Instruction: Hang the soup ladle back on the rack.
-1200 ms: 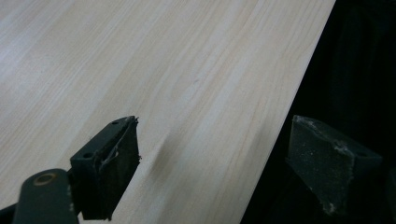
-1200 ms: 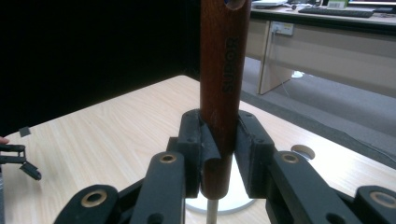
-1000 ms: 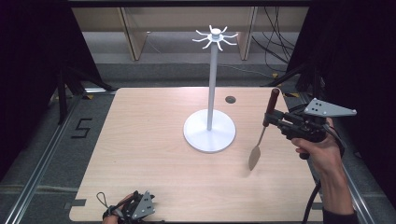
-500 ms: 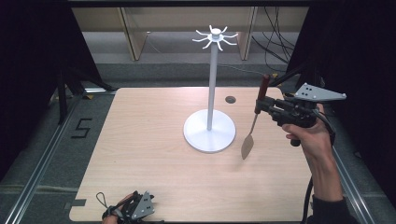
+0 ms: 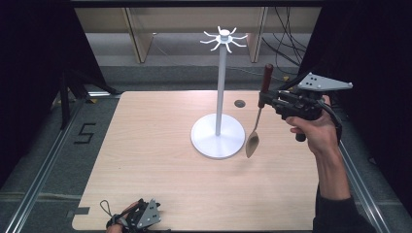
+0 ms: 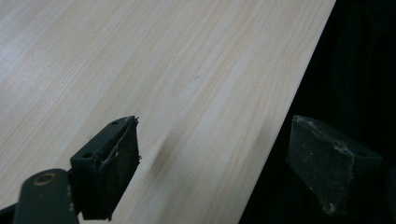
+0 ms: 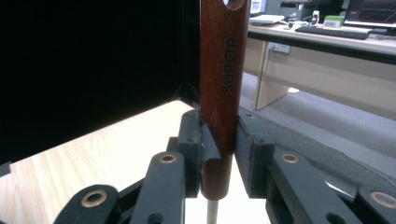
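A spoon (image 5: 253, 136) with a dark red-brown wooden handle (image 7: 223, 84) and a metal bowl hangs upright above the table, just right of the rack's base. My right gripper (image 5: 265, 100) is shut on the lower part of that handle, and the pads (image 7: 205, 144) press it from both sides. The white hanging rack (image 5: 220, 92) stands on a round base mid-table, its hooks spread at the top. My left gripper (image 5: 141, 217) rests at the table's near left edge, its jaws apart with nothing between its pads (image 6: 116, 163).
The light wooden table (image 5: 145, 145) has a small dark hole (image 5: 239, 103) near its far edge. Black curtains stand at both sides. Shelving and cables lie beyond the far edge. Metal rails run along the floor left and right.
My right gripper has carried the spoon up and leftward toward the rack's pole; the spoon's bowl now hangs beside the base. The left gripper has kept still.
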